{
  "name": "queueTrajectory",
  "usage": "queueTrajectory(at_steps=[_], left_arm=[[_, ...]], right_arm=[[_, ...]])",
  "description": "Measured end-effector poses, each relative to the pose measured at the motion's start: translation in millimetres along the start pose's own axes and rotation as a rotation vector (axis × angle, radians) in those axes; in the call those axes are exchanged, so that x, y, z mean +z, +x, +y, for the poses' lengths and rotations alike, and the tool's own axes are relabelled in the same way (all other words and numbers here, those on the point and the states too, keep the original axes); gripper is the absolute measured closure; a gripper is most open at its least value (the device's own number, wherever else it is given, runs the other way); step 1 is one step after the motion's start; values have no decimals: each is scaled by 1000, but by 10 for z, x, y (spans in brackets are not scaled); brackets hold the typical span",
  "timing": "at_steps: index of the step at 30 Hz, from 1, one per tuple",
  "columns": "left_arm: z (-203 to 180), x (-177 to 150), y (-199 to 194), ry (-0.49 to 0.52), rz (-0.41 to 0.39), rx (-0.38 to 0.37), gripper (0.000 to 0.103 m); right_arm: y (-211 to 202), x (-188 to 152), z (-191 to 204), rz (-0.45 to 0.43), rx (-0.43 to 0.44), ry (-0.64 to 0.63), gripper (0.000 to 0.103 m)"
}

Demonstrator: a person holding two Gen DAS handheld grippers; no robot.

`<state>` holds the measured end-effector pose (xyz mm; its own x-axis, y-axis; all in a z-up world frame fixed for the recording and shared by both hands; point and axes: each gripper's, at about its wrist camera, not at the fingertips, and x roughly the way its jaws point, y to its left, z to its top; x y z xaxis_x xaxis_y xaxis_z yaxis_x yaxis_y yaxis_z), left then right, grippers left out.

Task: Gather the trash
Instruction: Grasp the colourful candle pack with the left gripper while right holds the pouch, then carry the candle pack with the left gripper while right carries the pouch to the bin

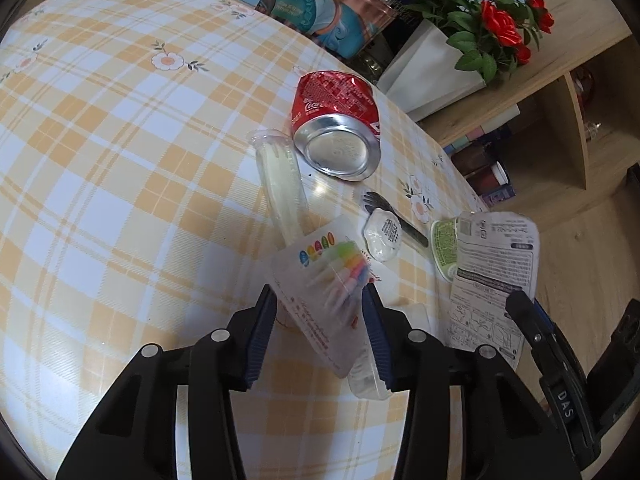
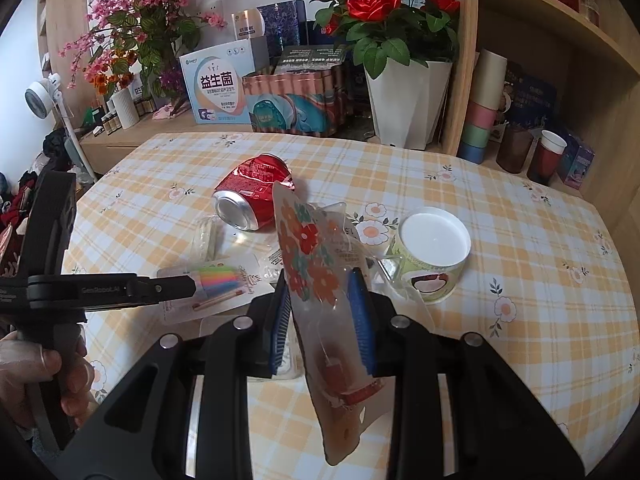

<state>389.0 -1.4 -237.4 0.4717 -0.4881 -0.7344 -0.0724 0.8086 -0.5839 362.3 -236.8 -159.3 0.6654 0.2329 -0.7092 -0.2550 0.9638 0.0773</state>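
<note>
My left gripper (image 1: 320, 300) is shut on a candle packet (image 1: 326, 292), a clear card pack with coloured candles, held just above the table; it also shows in the right wrist view (image 2: 216, 284). My right gripper (image 2: 322, 288) is shut on a floral plastic wrapper (image 2: 316, 280), whose printed back shows in the left wrist view (image 1: 492, 276). A crushed red cola can (image 1: 336, 124) lies on its side beyond, also in the right wrist view (image 2: 252, 196). A clear plastic sleeve (image 1: 280, 188), a white crumpled wrapper (image 1: 382, 236) and a black fork (image 1: 396, 216) lie nearby.
The table wears a yellow checked cloth (image 1: 100, 160). An overturned green paper cup (image 2: 430, 248) sits right of my right gripper. Boxes (image 2: 220, 84), a white rose pot (image 2: 408, 100) and wooden shelves (image 2: 520, 80) stand behind the table. A clear tray (image 1: 368, 380) lies under my left gripper.
</note>
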Motion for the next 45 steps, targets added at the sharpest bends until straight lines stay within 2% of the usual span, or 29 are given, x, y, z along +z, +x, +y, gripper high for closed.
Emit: queueTrajectory(at_steps=[1, 2, 3, 4, 5, 8, 17, 29, 45], left_arm=[[5, 13, 18, -6, 3, -4, 61], [1, 21, 27, -3, 5, -9, 72], [-10, 23, 31, 7, 6, -1, 78], [-22, 17, 6, 17, -3, -1, 80], [-39, 15, -19, 27, -13, -8, 88], [-140, 3, -136, 89, -40, -16, 92], [-477, -72, -597, 232, -101, -52, 93], [-748, -450, -1434, 371, -215, -29, 93], [-641, -1171, -2358, 388, -271, -70, 93]], right_arm=[[-3, -3, -4, 1, -2, 2, 71], [-4, -6, -7, 3, -5, 4, 71], [-7, -11, -11, 3, -6, 7, 71], [-14, -19, -20, 5, -8, 12, 71], [-19, -25, -25, 5, -9, 16, 71], [-57, -44, -62, 1, -9, 41, 71], [-352, -98, -113, -39, 12, 123, 72], [-875, -304, -42, -87, 41, 185, 72], [-1616, -748, 276, -120, 101, 214, 72]])
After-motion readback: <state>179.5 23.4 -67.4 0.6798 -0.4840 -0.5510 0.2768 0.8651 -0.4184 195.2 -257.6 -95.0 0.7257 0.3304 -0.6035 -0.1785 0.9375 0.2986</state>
